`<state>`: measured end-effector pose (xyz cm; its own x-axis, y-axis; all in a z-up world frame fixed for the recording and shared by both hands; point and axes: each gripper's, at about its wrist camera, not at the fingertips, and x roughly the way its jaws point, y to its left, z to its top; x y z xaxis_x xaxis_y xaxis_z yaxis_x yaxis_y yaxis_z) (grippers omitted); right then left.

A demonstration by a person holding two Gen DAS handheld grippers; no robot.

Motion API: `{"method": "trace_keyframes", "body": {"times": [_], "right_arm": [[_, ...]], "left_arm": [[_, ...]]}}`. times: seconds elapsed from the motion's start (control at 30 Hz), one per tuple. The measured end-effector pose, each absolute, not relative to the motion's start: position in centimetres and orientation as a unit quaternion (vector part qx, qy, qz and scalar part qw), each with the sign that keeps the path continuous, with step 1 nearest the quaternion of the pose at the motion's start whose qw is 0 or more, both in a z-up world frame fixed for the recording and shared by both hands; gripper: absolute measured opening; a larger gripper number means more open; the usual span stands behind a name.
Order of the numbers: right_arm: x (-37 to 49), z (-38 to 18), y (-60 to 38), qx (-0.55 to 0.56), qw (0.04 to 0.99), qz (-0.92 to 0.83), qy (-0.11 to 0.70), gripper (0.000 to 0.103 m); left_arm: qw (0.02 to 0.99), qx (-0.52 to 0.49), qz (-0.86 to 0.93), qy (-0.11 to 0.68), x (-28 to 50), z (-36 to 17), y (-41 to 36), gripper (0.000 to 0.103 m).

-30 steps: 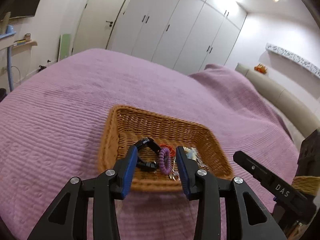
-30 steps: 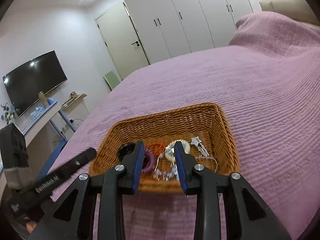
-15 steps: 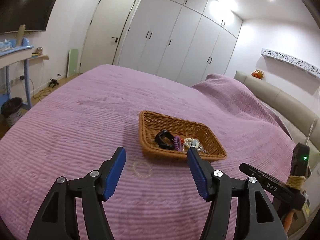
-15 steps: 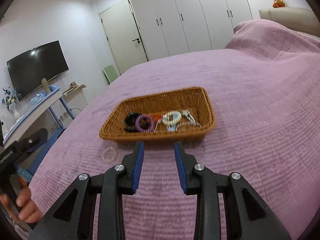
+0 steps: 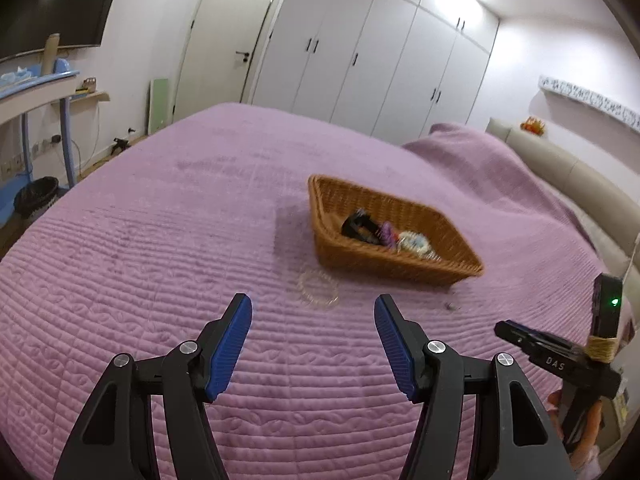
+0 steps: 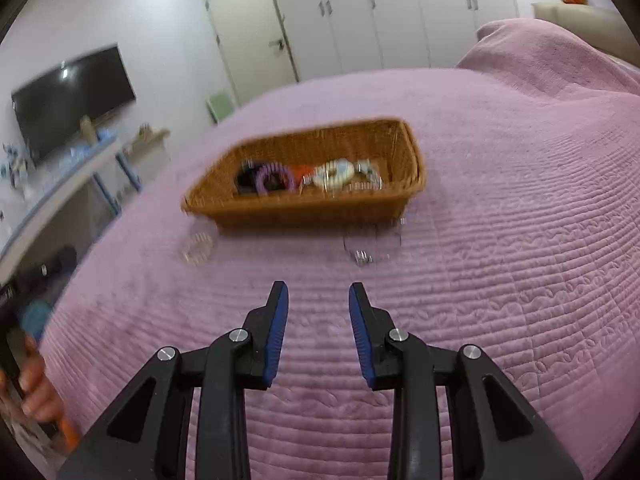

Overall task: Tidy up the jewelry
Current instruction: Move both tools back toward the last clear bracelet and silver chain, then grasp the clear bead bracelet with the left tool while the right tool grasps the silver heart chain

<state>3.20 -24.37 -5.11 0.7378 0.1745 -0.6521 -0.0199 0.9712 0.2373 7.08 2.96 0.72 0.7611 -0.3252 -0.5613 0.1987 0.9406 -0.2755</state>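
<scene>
A wicker basket (image 5: 400, 268) (image 6: 304, 216) sits on the purple bedspread. It holds a black band (image 5: 358, 226), a purple coil (image 6: 274, 176), a white bead bracelet (image 6: 334, 172) and small silver pieces. On the bedspread in front of it lie a clear coil bracelet (image 5: 318, 290) (image 6: 198, 248) and a thin chain with a small pendant (image 6: 368, 250). My left gripper (image 5: 314, 306) is open wide just short of the clear bracelet, with nothing in it. My right gripper (image 6: 318, 292) is open with a narrow empty gap, short of the chain.
The bed's purple cover (image 5: 160, 280) stretches all around the basket. The padded headboard (image 5: 560, 176) runs along the right. A desk (image 5: 32, 92) and a bin (image 5: 36, 196) stand off the bed's left side. Wardrobes (image 5: 360, 52) line the far wall.
Both grippers have drawn back from over the basket to the bedspread in front of it. The left jaws have spread wider. The clear bracelet and the chain have come into view.
</scene>
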Motion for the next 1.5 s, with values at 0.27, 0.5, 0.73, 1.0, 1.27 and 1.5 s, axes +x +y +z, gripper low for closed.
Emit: {"method": "trace_keyframes", "body": {"times": [0.27, 0.5, 0.73, 1.0, 1.27, 1.5], "right_arm": [[6.6, -6.8, -26.8, 0.144, 0.915, 0.029, 0.377, 0.034], [9.9, -6.8, -26.4, 0.128, 0.914, 0.041, 0.383, 0.034], [11.4, -8.0, -27.6, 0.153, 0.907, 0.023, 0.391, 0.034], [12.9, -8.2, -25.8, 0.097, 0.909, 0.076, 0.398, 0.034], [14.7, -10.1, -24.8, 0.065, 0.892, 0.081, 0.441, 0.034], [13.8, -10.2, -23.7, 0.045, 0.891, 0.076, 0.446, 0.013]], "left_arm": [[0.92, -0.074, -0.128, 0.363, 11.7, -2.0, 1.1, 0.065], [0.894, -0.109, -0.123, 0.416, 17.4, -4.1, 0.9, 0.065], [0.888, -0.102, -0.114, 0.434, 20.1, -5.9, -0.4, 0.065], [0.885, -0.095, -0.116, 0.441, 20.8, -6.5, -0.8, 0.065], [0.893, -0.059, -0.102, 0.435, 20.9, -6.6, -2.3, 0.065], [0.893, -0.065, -0.106, 0.433, 20.8, -6.7, -2.0, 0.065]]}}
